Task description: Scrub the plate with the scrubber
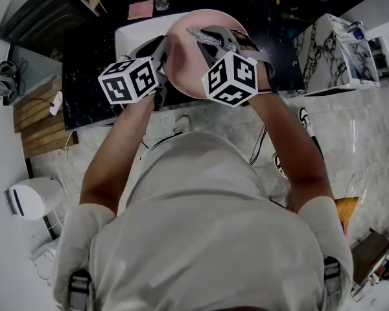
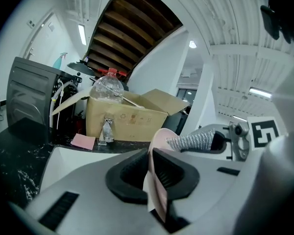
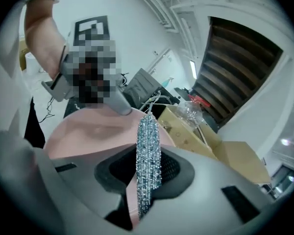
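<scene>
The left gripper (image 2: 152, 175) is clamped on the pink plate's (image 2: 160, 137) left rim. It holds the plate tilted above the dark counter (image 1: 91, 76), probably to brace it. The right gripper (image 3: 146, 182) pinches the silvery scrubber (image 3: 149, 141), held at the plate's face for scrubbing.

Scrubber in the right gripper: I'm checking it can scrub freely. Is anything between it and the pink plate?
Nothing visible. The scrubber, pinched in the right gripper, sits directly over the face of the pink plate, apparently touching it. The left gripper clamps the rim off to one side.
</scene>
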Demonstrator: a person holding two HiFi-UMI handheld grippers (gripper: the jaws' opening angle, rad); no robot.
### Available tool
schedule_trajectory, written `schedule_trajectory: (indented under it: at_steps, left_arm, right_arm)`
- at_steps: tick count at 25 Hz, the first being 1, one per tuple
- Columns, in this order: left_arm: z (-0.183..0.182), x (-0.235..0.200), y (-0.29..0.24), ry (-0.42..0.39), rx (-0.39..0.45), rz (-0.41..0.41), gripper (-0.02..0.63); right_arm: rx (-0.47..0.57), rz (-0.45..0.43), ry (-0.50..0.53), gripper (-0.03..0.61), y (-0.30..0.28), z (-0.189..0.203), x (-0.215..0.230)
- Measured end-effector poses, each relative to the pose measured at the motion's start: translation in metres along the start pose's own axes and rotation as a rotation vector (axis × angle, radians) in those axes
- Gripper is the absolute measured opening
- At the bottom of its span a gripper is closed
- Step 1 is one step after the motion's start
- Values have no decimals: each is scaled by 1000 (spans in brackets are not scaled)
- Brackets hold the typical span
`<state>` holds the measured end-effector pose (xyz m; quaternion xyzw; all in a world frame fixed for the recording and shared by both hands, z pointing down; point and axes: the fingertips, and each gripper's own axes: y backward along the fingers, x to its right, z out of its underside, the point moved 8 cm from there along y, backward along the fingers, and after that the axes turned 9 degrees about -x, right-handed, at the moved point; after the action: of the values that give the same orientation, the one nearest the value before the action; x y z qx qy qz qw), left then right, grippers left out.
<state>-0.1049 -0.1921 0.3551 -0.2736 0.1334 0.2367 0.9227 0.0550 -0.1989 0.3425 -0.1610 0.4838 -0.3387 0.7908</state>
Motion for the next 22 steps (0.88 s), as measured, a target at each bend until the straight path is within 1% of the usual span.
schedule_trajectory:
  at_steps: [3,5,10,15,22]
  left_arm:
    - [1,4,0,-5,-5,13,28]
    - [0,4,0,-2,-3,17,29]
    - [-2,1,-1,19,1,15,32]
    - [-1,-11,0,53,13,-4,34]
    - [-6,-18,3,69,29,-27,35]
  right_arm:
    - [-27,51,-8,78,-5,-1,18]
    - [-35,52,12,78,-9,-5,18]
    - [-23,15,152,78,-15,-17,-16]
    - [22,-48,239,78,-10,-23,-53]
    - [73,-191,318,78,3,-20,-97]
